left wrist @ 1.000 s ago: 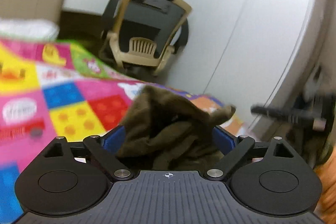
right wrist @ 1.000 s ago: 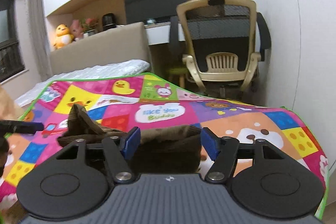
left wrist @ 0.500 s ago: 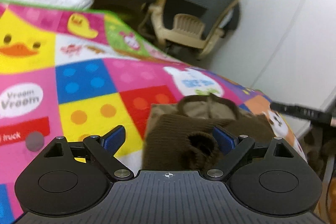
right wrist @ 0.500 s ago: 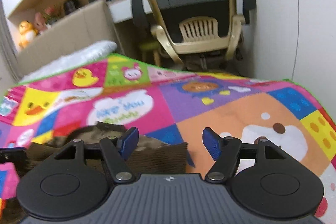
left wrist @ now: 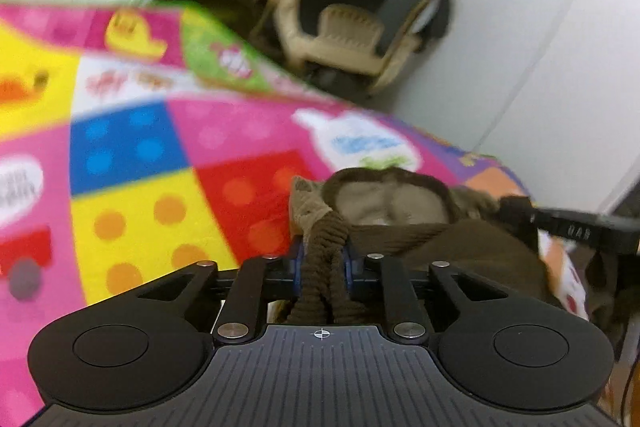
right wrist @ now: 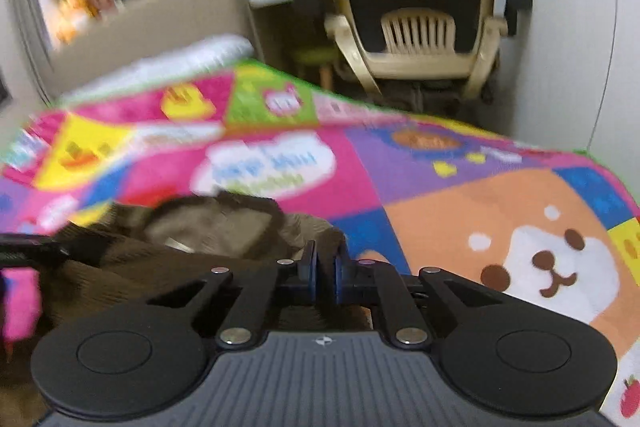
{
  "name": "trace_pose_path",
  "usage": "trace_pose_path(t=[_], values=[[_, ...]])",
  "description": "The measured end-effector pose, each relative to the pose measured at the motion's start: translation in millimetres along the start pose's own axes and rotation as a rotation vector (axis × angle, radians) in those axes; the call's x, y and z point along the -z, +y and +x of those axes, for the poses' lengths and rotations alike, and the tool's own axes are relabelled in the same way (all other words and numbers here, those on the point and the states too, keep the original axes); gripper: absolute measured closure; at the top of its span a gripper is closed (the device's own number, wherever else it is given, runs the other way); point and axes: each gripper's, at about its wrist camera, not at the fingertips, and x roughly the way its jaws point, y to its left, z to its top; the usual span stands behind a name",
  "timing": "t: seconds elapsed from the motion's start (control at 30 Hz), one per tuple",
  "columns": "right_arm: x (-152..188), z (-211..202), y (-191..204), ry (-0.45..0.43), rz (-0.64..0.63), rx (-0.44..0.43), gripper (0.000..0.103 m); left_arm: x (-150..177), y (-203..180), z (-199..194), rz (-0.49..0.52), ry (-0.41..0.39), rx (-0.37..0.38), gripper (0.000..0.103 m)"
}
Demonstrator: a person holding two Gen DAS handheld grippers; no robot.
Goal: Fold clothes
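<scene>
Left wrist view: my left gripper (left wrist: 323, 263) pinching ribbed fold of brown sweater (left wrist: 432, 239); garment bunched ahead-right on play mat (left wrist: 132, 187).

Right wrist view: my right gripper (right wrist: 325, 269) nearly closed at sweater (right wrist: 132, 259) edge; grip unclear; bulk lies left.

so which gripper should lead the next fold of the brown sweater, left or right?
Probably left. The left gripper visibly pinches a ribbed fold of the brown sweater beside the neck opening. The right gripper is closed at the edge, but its hold is unclear.
</scene>
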Motion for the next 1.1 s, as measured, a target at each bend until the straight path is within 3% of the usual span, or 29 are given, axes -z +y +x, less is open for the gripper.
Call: trace_pose_path(t=[0.13,0.3,0.43,0.53,0.6,0.63,0.67,0.7,0.77,0.8,0.9,1.03,1.07,1.1], values=[[18,-85,2,-0.087,-0.038,-0.063,0.096,16,-25,-67,0.120,-0.080,0.066,0.085],[78,-166,15,-0.097,-0.113,-0.063,0.097,72,-46,-132,0.228,-0.101,0.133,0.086],[134,-181,16,0.004,-0.123,-0.037,0.098,107,-36,-145,0.226,-0.031,0.162,0.082],[166,-182,11,0.080,-0.152,-0.002,0.097,133,-28,-155,0.224,0.021,0.184,0.073],[174,-190,5,0.092,-0.160,0.011,0.095,150,-23,-161,0.223,0.056,0.199,0.061],[174,-196,1,0.083,-0.150,0.009,0.093,154,-19,-165,0.203,0.061,0.219,0.056],[172,-204,-4,0.062,-0.131,0.002,0.084,152,-13,-170,0.165,0.050,0.254,0.043],[168,-212,-9,0.034,-0.108,-0.007,0.068,149,-7,-175,0.126,0.040,0.289,0.030],[156,-220,-17,-0.031,-0.044,-0.029,0.048,142,8,-174,-0.004,0.022,0.354,0.018],[148,-221,-22,-0.060,-0.002,-0.049,0.047,139,14,-169,-0.076,0.025,0.377,0.015],[132,-207,-28,-0.084,0.097,-0.118,0.040,132,25,-136,-0.262,0.081,0.401,0.013],[124,-160,-17,-0.029,0.117,-0.134,0.039,119,27,-87,-0.367,0.149,0.353,0.014],[124,-149,-13,-0.014,0.112,-0.129,0.039,112,24,-80,-0.367,0.141,0.329,0.023],[125,-140,-8,0.000,0.107,-0.127,0.039,104,22,-75,-0.354,0.127,0.300,0.040]])
